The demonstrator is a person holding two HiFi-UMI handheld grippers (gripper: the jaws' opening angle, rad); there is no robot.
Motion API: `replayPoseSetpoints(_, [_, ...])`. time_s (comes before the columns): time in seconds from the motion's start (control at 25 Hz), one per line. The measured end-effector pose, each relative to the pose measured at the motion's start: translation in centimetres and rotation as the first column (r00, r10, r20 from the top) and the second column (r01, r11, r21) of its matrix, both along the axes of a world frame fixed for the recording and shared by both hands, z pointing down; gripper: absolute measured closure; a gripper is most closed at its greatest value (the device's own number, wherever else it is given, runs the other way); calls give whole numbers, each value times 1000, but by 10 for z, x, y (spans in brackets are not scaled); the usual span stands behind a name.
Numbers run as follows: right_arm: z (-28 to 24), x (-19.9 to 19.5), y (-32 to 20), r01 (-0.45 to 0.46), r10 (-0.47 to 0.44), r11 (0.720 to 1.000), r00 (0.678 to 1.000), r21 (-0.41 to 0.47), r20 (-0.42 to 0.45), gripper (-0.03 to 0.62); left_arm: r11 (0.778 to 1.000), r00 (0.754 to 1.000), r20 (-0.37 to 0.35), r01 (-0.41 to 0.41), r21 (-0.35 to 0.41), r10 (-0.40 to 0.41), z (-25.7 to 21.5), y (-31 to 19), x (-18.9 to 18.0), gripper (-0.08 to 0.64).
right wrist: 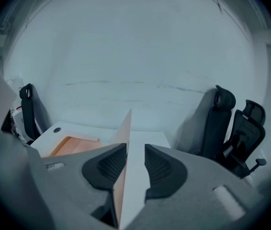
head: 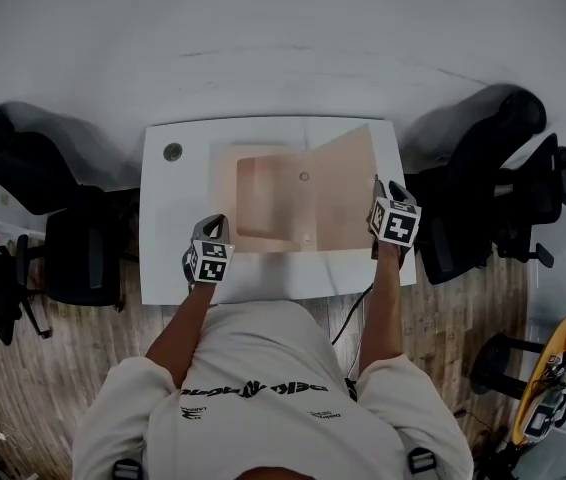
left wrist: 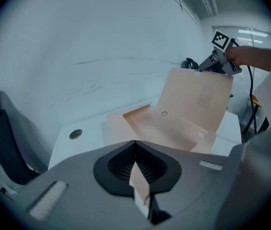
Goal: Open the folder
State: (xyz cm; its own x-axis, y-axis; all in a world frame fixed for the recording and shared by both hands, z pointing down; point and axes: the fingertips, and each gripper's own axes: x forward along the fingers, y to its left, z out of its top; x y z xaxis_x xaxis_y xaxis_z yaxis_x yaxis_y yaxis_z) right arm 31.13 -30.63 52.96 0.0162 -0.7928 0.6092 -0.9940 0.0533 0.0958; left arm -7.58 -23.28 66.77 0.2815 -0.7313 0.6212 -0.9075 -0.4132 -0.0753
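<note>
Folder half open: left gripper clamps its near edge, right gripper stands slack-jawed around the raised cover, not pressing it. Next, probably, lay that cover flat to the right.

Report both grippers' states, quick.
Left gripper: shut on the near edge of the folder.
Right gripper: open; the raised cover stands between its jaws, unclamped.
</note>
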Motion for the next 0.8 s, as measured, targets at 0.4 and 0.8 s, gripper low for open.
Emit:
replayPoseSetpoints(0.4, [-44,-25,6,24,-27,995,999,97,34,497,997,998,-62,-4,79,9,-46,-6,11,563])
replayPoseSetpoints(0.8, [-88,-68,17,61,-73,978,996,200,51,589,990,992,-123,-9,139,27,-95,-4,23,563])
